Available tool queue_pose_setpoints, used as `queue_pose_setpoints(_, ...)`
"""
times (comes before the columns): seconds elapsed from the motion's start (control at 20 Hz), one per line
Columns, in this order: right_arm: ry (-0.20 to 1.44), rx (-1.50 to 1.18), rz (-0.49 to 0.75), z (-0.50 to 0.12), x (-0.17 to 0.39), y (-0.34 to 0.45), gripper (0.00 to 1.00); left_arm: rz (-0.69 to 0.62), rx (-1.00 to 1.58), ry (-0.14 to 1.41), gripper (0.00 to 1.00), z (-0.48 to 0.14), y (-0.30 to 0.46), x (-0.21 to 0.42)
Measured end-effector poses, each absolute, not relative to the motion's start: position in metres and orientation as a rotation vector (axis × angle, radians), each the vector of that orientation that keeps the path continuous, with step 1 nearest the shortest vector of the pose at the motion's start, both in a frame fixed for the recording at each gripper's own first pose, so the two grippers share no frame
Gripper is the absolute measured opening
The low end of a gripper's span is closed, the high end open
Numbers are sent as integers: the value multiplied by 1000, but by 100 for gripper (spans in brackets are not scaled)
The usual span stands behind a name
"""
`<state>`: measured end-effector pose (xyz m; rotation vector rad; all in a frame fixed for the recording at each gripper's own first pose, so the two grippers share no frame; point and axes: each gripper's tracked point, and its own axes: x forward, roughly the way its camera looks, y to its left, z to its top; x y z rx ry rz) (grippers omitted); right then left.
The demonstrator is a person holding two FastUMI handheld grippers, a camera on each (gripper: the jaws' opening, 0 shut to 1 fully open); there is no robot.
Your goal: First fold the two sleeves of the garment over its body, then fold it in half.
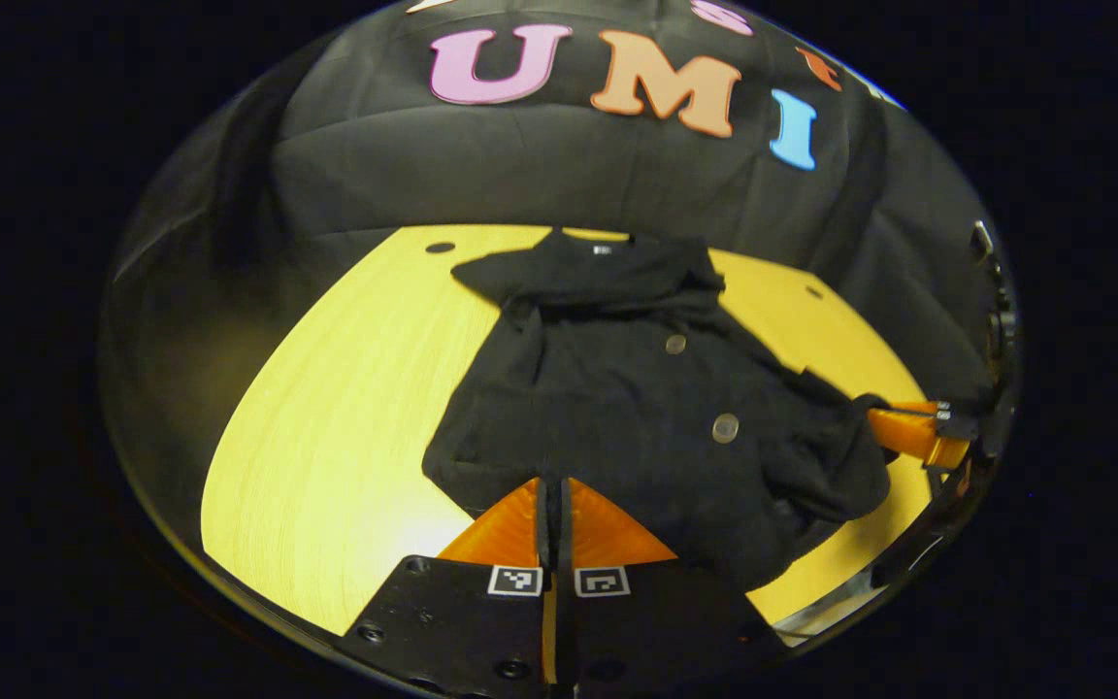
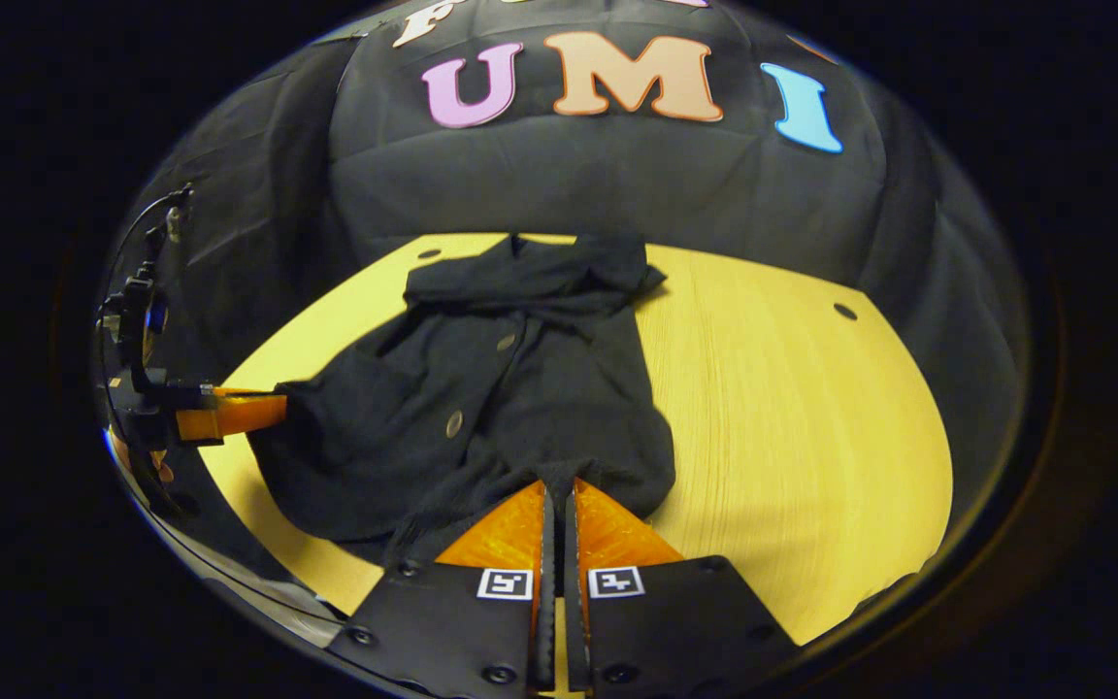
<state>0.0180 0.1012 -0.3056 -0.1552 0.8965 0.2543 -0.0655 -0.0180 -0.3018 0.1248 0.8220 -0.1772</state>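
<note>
A black buttoned garment (image 1: 608, 408) lies on the yellow wooden table (image 1: 345, 408), collar at the far end, sleeves drawn in over its body. In the left gripper view my left gripper (image 1: 554, 482) is shut on the near hem, at the garment's left corner. Off to the right, my right gripper (image 1: 894, 427) pinches the bunched right corner of the hem. In the right gripper view the garment (image 2: 520, 408) spreads ahead, and my right gripper (image 2: 559, 482) is shut on its near hem. My left gripper (image 2: 263, 412) grips the other corner at the left.
The table (image 2: 792, 408) has bare wood on either side of the garment. Small dark holes (image 1: 440, 248) (image 2: 845, 312) mark its far corners. The black cloth wall stands right behind the collar. The table's near edge runs just below both grippers.
</note>
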Motion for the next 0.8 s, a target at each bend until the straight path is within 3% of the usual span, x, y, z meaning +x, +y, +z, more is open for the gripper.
queue_pose_setpoints(0.35, 752, -98, 219, -257, 138, 116, 6, -195, 67, 655, 0, -248, -26, 57)
queue_pose_setpoints(0.8, 768, 39, 270, -278, 308, 130, 6, -93, 91, 595, 0, -272, -41, 209)
